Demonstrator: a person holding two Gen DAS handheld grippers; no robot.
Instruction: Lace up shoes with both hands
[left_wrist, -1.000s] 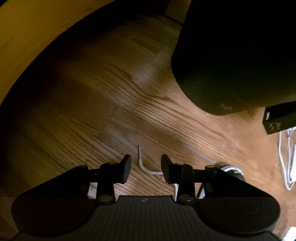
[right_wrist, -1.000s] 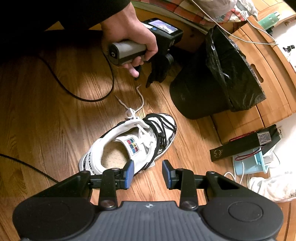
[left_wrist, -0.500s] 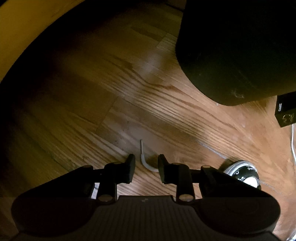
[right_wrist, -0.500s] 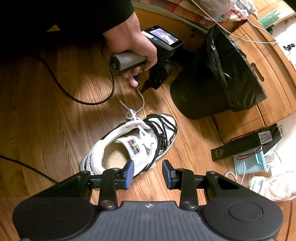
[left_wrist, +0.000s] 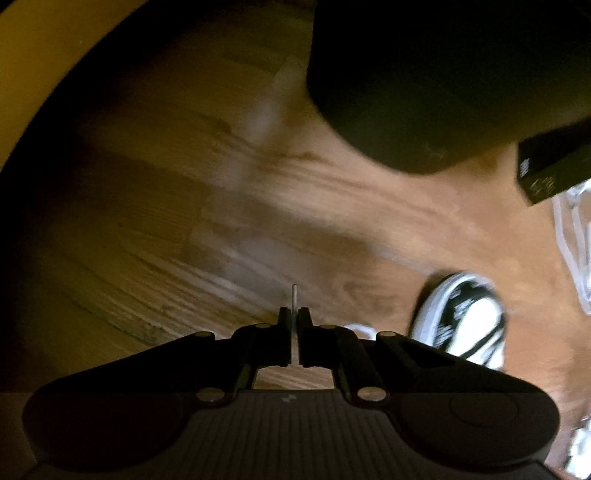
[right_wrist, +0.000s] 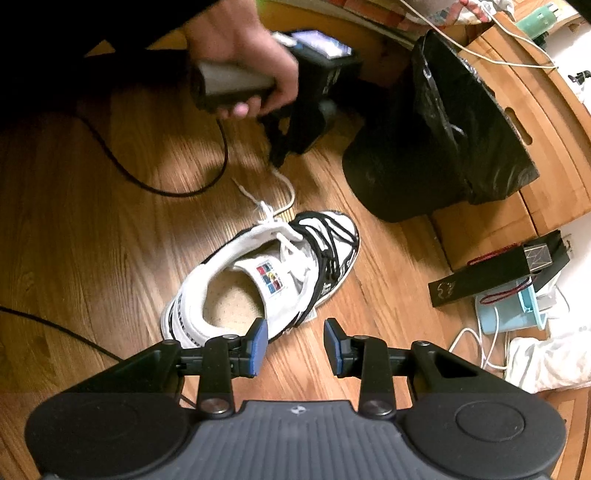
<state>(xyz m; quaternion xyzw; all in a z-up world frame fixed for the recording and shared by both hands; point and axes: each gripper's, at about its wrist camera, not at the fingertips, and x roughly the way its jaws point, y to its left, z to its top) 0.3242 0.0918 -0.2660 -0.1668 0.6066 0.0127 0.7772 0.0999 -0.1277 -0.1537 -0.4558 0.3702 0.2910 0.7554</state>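
A white sneaker with black laces (right_wrist: 280, 273) lies on the wood floor, its toe toward the black bin. Its toe also shows in the left wrist view (left_wrist: 465, 317). A white lace (right_wrist: 286, 188) runs from the shoe up to the left gripper (right_wrist: 277, 160), which a hand holds above the floor. In the left wrist view the left gripper (left_wrist: 294, 321) is shut on the white lace end (left_wrist: 294, 299), whose tip sticks out past the fingers. My right gripper (right_wrist: 295, 343) is open and empty, just in front of the shoe's heel side.
A black bin with a bag (right_wrist: 436, 147) stands right of the shoe. A black box (right_wrist: 495, 269), a light blue object (right_wrist: 509, 310), white cables and cloth lie at the right. A black cable (right_wrist: 155, 184) curves over the floor at left. Wooden furniture (right_wrist: 546, 122) is behind the bin.
The left gripper has closed on the white lace end and lifted it; the lace now runs taut between the fingers. The right gripper has stayed open and nearly still.
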